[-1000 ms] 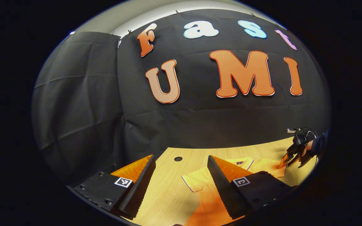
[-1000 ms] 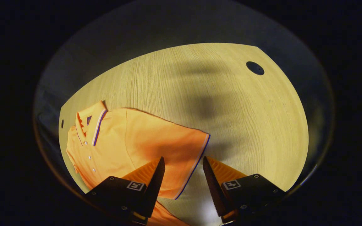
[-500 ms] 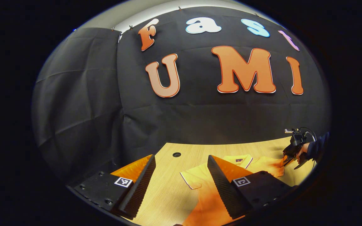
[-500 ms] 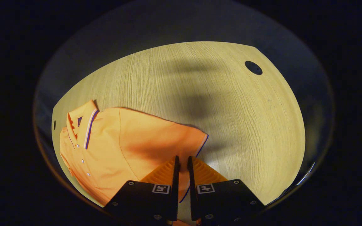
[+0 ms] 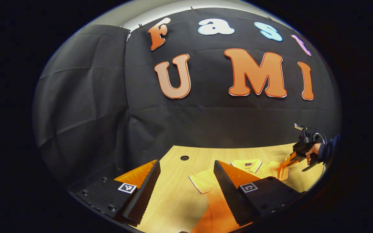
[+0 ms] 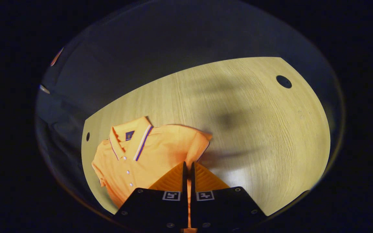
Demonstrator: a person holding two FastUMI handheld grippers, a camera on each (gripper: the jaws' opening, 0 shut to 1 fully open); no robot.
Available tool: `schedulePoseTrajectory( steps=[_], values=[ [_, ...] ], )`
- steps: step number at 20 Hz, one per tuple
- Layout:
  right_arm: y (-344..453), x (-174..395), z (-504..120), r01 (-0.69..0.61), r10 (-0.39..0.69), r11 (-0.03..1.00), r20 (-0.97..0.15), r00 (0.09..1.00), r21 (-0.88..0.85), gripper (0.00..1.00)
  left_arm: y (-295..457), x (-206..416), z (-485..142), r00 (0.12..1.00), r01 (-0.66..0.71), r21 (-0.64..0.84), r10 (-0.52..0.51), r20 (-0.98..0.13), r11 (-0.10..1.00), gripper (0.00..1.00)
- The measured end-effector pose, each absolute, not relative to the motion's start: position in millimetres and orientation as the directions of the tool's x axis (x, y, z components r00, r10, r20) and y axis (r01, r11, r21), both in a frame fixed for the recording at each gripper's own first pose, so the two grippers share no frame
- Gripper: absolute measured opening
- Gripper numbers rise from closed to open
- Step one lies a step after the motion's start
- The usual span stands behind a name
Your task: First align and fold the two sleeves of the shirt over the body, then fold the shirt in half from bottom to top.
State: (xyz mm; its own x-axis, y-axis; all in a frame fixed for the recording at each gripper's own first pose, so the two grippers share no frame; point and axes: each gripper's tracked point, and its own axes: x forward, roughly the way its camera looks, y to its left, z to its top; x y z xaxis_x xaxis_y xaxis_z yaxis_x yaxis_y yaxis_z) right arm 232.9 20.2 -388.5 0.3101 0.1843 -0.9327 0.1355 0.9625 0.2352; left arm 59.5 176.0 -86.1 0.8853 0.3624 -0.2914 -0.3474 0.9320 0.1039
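Note:
An orange polo shirt (image 6: 147, 152) with a striped collar lies front up on the wooden table (image 6: 244, 110). My right gripper (image 6: 188, 165) is shut on the cuff of one short sleeve (image 6: 197, 147) and holds it raised off the wood. In the left gripper view the shirt (image 5: 267, 169) lies ahead, with its other sleeve (image 5: 201, 183) flat on the table between my fingers' lines. My left gripper (image 5: 186, 165) is open above the table, nothing between its fingers. Farther right in that view, the right gripper (image 5: 291, 158), in a person's hand, lifts the sleeve.
The table has a round cable hole (image 6: 283, 81) near a far corner and another hole (image 5: 184, 158) in the left gripper view. Black cloth walls (image 5: 86, 106) close the booth behind the table. Bare wood lies to the right of the shirt.
My right gripper closed on the sleeve cuff, then lifted and drew it toward the shirt's body. The left gripper stayed open and shifted only slightly.

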Motion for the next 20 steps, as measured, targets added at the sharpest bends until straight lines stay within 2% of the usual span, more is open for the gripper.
schedulePoseTrajectory(
  steps=[3, 9, 10, 11, 13, 14, 17, 19, 20],
  values=[
    [46, 233, -369, 0.076, 0.19, 0.971, -0.926, 0.326, 0.226, 0.04, 185, 53, -93, 0.883, -0.347, 0.105, 0.363, -0.297, 0.932, 0.99],
    [120, 218, -345, 0.022, 0.287, 0.951, -0.909, 0.301, 0.308, 0.04, 204, 53, -123, 0.879, -0.321, 0.073, 0.325, -0.349, 0.944, 0.99],
    [131, 215, -341, 0.021, 0.301, 0.947, -0.908, 0.292, 0.32, 0.13, 207, 54, -130, 0.878, -0.312, 0.064, 0.313, -0.362, 0.948, 0.99],
    [138, 213, -345, 0.018, 0.312, 0.943, -0.906, 0.286, 0.331, 0.18, 210, 58, -135, 0.878, -0.302, 0.055, 0.3, -0.373, 0.952, 0.99],
    [148, 212, -335, 0.002, 0.325, 0.94, -0.895, 0.305, 0.342, 0.4, 220, 71, -144, 0.875, -0.287, 0.038, 0.278, -0.396, 0.957, 0.99],
    [149, 212, -329, -0.005, 0.327, 0.939, -0.888, 0.324, 0.344, 0.46, 224, 77, -150, 0.869, -0.282, 0.029, 0.268, -0.415, 0.959, 0.99],
    [138, 211, -308, -0.019, 0.297, 0.95, -0.878, 0.376, 0.313, 0.54, 240, 105, -168, 0.844, -0.281, 0.017, 0.256, -0.471, 0.959, 0.99],
    [126, 212, -291, -0.024, 0.271, 0.957, -0.863, 0.426, 0.288, 0.64, 242, 124, -179, 0.826, -0.266, 0.005, 0.231, -0.514, 0.964, 1.0],
    [123, 211, -284, -0.02, 0.265, 0.958, -0.852, 0.452, 0.287, 0.72, 241, 135, -191, 0.812, -0.256, -0.015, 0.207, -0.545, 0.966, 1.0]
  ],
)
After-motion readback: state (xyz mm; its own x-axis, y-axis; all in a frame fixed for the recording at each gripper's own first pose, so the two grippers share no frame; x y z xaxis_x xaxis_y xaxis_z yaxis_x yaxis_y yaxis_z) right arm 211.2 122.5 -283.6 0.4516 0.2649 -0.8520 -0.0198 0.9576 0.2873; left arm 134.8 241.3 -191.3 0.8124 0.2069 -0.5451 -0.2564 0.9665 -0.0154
